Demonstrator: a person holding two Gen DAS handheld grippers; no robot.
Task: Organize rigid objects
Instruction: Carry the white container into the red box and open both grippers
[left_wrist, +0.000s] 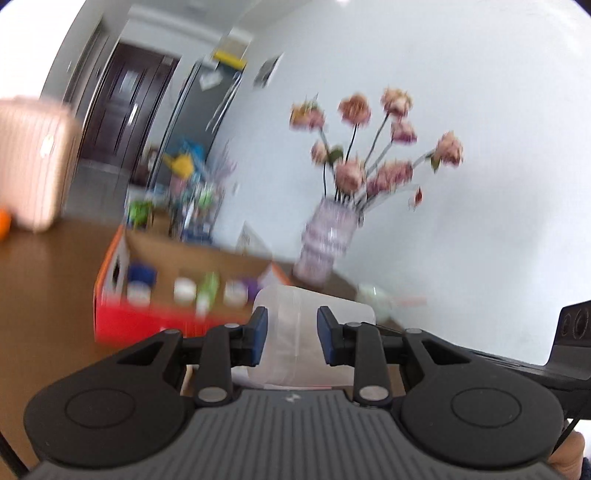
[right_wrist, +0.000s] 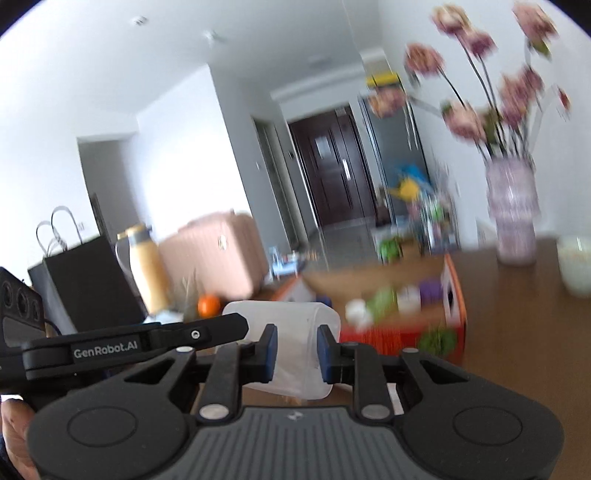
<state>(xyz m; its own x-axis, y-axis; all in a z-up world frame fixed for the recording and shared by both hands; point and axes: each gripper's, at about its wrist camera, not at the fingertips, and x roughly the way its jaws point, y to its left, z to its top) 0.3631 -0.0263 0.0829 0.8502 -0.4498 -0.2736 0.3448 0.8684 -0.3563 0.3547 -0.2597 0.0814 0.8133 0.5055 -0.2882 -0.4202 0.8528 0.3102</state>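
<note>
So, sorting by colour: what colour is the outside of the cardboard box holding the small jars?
Orange-red cardboard box, brown inside; the left wrist view shows it best.

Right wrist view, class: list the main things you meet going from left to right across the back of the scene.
Black paper bag → yellow bottle → orange fruit → pink suitcase → dark door → orange cardboard box → vase of flowers → pale bowl.

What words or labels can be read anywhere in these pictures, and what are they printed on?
"GenRobot.AI": white letters on the black left gripper, seen from the right wrist.
Small pale logo on each gripper's grey ribbed body: not readable.
Labels on the jars in the orange box: blurred.
Papers on the far cabinet: blurred.
</note>
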